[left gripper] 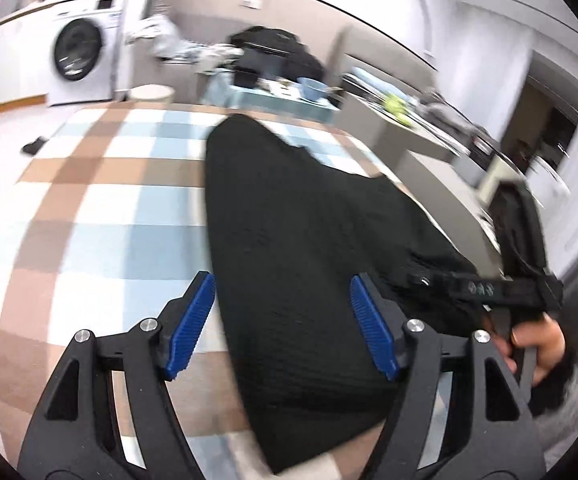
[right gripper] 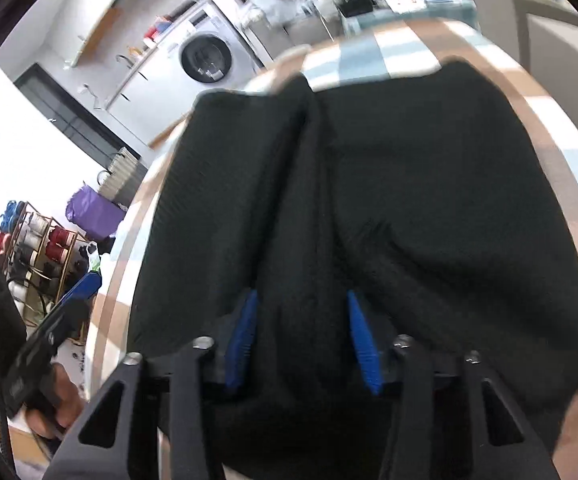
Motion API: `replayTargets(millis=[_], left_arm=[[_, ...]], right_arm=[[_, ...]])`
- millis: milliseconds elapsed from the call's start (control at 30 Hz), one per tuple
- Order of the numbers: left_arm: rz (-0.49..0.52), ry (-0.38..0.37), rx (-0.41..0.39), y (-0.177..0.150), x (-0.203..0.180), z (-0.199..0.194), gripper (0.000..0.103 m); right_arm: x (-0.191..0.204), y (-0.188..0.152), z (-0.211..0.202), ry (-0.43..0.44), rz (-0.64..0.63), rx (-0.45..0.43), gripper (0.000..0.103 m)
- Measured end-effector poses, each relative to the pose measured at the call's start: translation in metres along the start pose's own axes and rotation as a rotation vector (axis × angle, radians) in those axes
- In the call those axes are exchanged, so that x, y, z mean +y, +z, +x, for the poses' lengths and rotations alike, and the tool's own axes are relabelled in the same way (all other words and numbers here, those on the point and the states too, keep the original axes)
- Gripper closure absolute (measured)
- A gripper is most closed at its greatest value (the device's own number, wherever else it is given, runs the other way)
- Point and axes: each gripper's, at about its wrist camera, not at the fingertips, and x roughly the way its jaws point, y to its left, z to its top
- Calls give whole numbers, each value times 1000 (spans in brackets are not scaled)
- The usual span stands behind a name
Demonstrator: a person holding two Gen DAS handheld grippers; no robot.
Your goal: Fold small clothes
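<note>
One black knit garment [left gripper: 309, 240], lying loosely bunched on a tabletop [left gripper: 101, 200] under a brown, blue and white checked cloth. Left tongs [left gripper: 283, 326]: blue pads [left gripper: 193, 324] spread wide, garment's near edge between them, neither pad pressing on it. Right tongs [right gripper: 303, 340]: jaws narrowed around a raised fold of the same garment; whether the pads truly pinch it cannot be told. Hand [left gripper: 537, 344] gripping the right tool's handle. Background: white washing machine [left gripper: 83, 64], blurred.

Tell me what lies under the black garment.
The black garment lies on a checked cloth of brown, blue and white squares. Whatever sits beneath its middle is covered.
</note>
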Motion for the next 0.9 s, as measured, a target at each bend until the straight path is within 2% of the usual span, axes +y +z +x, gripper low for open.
replayTargets(millis=[67, 100, 200, 233, 333, 367, 467, 567, 600, 733, 800, 833, 900], left_arm=[[-21, 12, 2, 2, 11, 3, 35], [-29, 14, 2, 3, 16, 3, 35], [-15, 11, 15, 5, 22, 6, 35], [-1, 4, 26, 1, 16, 10, 35], [31, -24, 58, -4, 6, 22, 35], [41, -32, 71, -6, 0, 28, 35], [96, -24, 119, -12, -18, 36, 35], [130, -19, 115, -18, -28, 33, 35], [128, -29, 120, -20, -28, 34, 35], [99, -19, 130, -24, -30, 32, 35], [85, -17, 134, -25, -27, 32, 35], [80, -13, 131, -25, -25, 30, 35], [76, 2, 130, -25, -22, 29, 35]], right_arm=[[9, 0, 3, 12, -34, 28, 97], [11, 0, 0, 26, -40, 18, 98], [24, -4, -46, 117, -82, -109, 99], [23, -6, -55, 118, -75, -126, 99], [6, -18, -57, -2, -42, -100, 99], [-3, -21, -43, -101, -35, -68, 98], [-15, -21, -23, -138, -7, -10, 95], [-10, -15, -38, -150, -4, -45, 76], [-9, -13, -42, -149, -3, -64, 73], [2, -1, -44, -40, 2, -65, 71], [5, 13, -26, 14, 18, -37, 66], [6, 21, -14, 25, 30, -18, 65], [0, 29, 0, -10, 70, 14, 65]])
